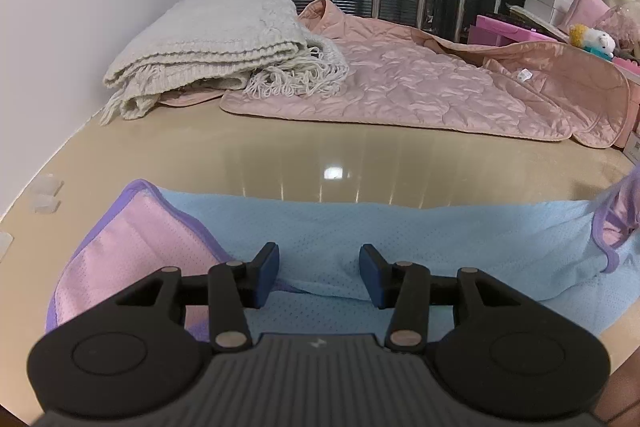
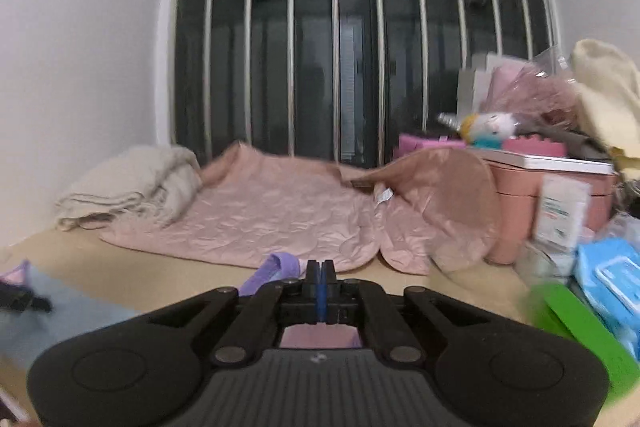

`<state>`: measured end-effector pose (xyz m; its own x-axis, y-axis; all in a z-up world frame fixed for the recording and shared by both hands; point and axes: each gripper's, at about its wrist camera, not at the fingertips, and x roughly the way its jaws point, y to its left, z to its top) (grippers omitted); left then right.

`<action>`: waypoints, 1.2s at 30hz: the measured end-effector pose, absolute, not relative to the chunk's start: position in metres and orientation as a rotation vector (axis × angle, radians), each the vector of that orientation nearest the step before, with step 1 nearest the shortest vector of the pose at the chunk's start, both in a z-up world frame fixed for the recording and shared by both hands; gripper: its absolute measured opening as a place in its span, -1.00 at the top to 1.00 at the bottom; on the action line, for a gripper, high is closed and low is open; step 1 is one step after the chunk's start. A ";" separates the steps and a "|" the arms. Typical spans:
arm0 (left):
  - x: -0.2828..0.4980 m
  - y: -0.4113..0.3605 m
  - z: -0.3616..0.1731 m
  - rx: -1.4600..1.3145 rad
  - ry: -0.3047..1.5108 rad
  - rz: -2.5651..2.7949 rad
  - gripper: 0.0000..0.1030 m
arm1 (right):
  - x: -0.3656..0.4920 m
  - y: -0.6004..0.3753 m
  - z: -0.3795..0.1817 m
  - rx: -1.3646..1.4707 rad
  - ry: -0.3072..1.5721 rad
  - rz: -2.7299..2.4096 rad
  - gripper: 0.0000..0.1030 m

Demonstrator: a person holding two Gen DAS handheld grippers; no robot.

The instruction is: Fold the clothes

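Gripping purple trim (image 2: 276, 269), right gripper (image 2: 320, 273) closed.

Glossy beige worktop (image 1: 280, 155), smooth enough to mirror the light. On it, a blue garment (image 1: 420, 227) in fine perforated mesh cloth, its pink sleeve (image 1: 132, 239) edged in purple binding. Behind, a quilted pink jacket (image 1: 400, 87) with a satin sheen, a chunky cream knit (image 1: 208, 35) with rough fringe, and polished metal bars (image 2: 336, 47)

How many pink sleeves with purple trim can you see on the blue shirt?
2: one sleeve lies flat at the shirt's left; the other is lifted at its right. None seems hidden.
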<state>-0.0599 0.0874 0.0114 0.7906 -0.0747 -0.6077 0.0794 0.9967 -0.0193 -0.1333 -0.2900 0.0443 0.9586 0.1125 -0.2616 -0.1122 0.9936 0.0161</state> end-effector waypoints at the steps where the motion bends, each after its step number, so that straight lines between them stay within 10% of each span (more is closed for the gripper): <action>1: -0.060 0.088 0.011 0.009 0.654 -0.083 0.11 | -0.141 -0.291 0.034 -0.015 0.281 0.127 1.00; 8: -0.057 0.087 0.017 0.028 0.691 -0.067 0.00 | -0.167 -0.301 0.020 0.012 0.344 0.187 0.94; 12: -0.061 0.071 0.026 0.047 0.658 -0.096 -0.02 | -0.150 -0.298 0.054 0.052 0.272 0.273 0.17; 16: -0.058 0.050 0.023 0.096 0.662 -0.117 -0.04 | -0.099 -0.285 0.047 0.018 0.379 0.272 0.27; 18: -0.057 0.049 0.017 0.110 0.669 -0.096 -0.03 | -0.086 -0.281 0.032 -0.006 0.474 0.280 0.93; 23: -0.058 0.061 0.012 0.035 0.679 -0.067 -0.08 | -0.114 -0.292 0.010 -0.021 0.556 0.133 0.96; 30: -0.057 0.061 0.012 0.037 0.672 -0.052 -0.19 | -0.114 -0.280 0.038 0.017 0.463 0.193 0.16; 32: -0.058 0.062 0.011 0.036 0.668 -0.047 -0.23 | -0.090 -0.267 0.026 -0.038 0.531 0.171 0.20; 34: -0.059 0.063 0.010 0.035 0.665 -0.046 -0.30 | -0.084 -0.261 0.015 -0.084 0.560 0.168 0.86; 36: -0.060 0.064 0.010 0.029 0.663 -0.044 -0.34 | -0.091 -0.262 0.007 -0.109 0.532 0.156 1.00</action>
